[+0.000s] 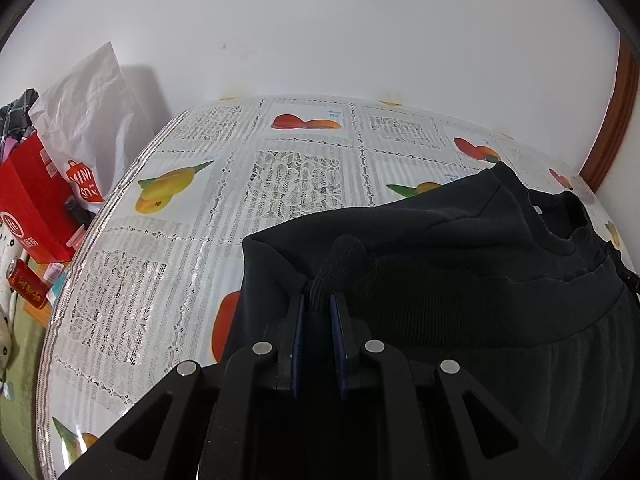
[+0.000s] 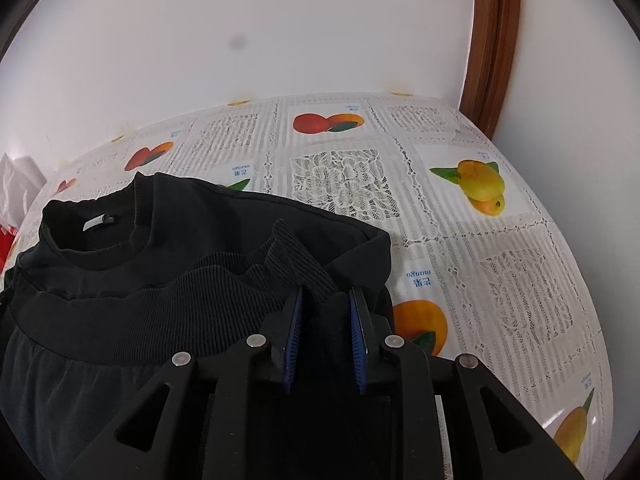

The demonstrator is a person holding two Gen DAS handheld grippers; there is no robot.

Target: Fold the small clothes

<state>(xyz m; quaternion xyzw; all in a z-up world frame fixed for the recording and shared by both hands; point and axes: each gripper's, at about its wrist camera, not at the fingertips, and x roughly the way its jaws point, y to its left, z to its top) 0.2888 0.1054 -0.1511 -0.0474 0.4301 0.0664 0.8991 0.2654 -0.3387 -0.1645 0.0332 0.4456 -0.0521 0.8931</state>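
A black sweatshirt (image 1: 460,248) lies on the table, its ribbed hem folded up toward the collar. My left gripper (image 1: 318,300) is shut on the hem's left corner, which bunches up between the blue pads. In the right wrist view the same sweatshirt (image 2: 132,280) shows its round collar with a white tag (image 2: 96,223). My right gripper (image 2: 326,296) is shut on the hem's right corner, the ribbed cloth (image 2: 296,260) pinched between the pads.
The table (image 1: 296,176) has a lace-patterned plastic cover with fruit prints and stands against a white wall. Left of it are a red bag (image 1: 32,208), a white shopping bag (image 1: 88,120) and a red can (image 1: 26,282). A wooden door frame (image 2: 492,40) stands at the right.
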